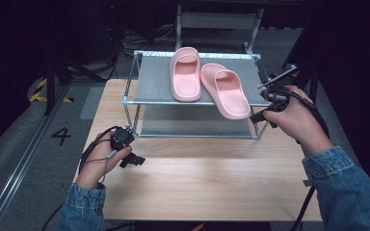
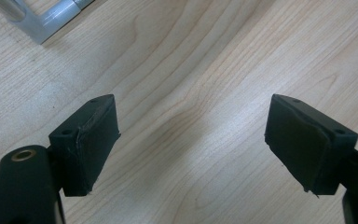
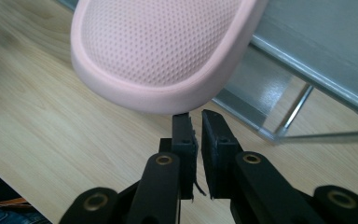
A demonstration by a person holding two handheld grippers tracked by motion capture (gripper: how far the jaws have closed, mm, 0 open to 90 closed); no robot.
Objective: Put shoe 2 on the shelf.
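My right gripper [image 3: 196, 119] has its two black jaws pulled almost together, with just a thin gap left and nothing in it. The tips sit right under the heel of a pink slipper [image 3: 168, 51]. One tip looks like it touches the heel's edge, but I can't be sure from this close. The heel sticks out past the front edge of a metal rack [image 3: 307, 60], so it hangs in the air over the wooden table [image 3: 42, 140].

From the high view, my right gripper [image 1: 262, 115] is at the rack's front right corner, in my right hand [image 1: 294, 118]. That slipper [image 1: 225, 90] lies on the rack's top shelf [image 1: 154, 82], turned a bit crooked, toe to the back. A second pink slipper [image 1: 186, 73] lies just beside it on the left, straighter. The two look like they touch near the middle.

My left gripper [image 2: 191, 140] has its jaws spread wide. Nothing is between them, only bare wood below. A bit of the rack's grey leg [image 2: 51, 21] shows at the top corner. In the high view my left hand [image 1: 101, 161] holds that gripper [image 1: 130, 159] low over the table near the rack's front left leg, well apart from both slippers.
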